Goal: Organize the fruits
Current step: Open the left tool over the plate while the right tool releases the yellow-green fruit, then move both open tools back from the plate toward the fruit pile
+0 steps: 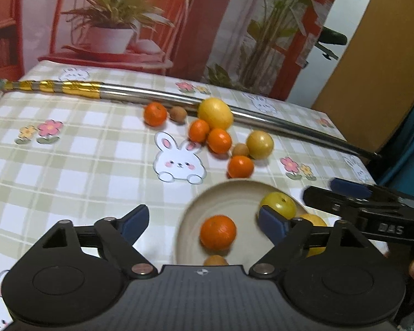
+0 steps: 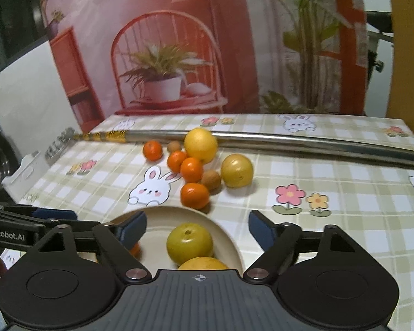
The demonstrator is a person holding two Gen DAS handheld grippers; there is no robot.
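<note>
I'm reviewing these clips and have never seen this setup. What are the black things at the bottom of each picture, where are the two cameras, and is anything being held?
Each picture comes from a fisheye camera mounted on a hand-held two-finger gripper, looking forward along its fingers. The black parts with blue pads are those grippers: the left gripper and the right gripper. Each also shows at the edge of the other's view. Both are open above a cream plate and hold nothing. The plate holds a tangerine, a greenish-yellow fruit and some other fruit partly hidden. More tangerines, yellow fruits and small brown ones lie in a loose pile on the bunny-print tablecloth, before a long metal rod.
</note>
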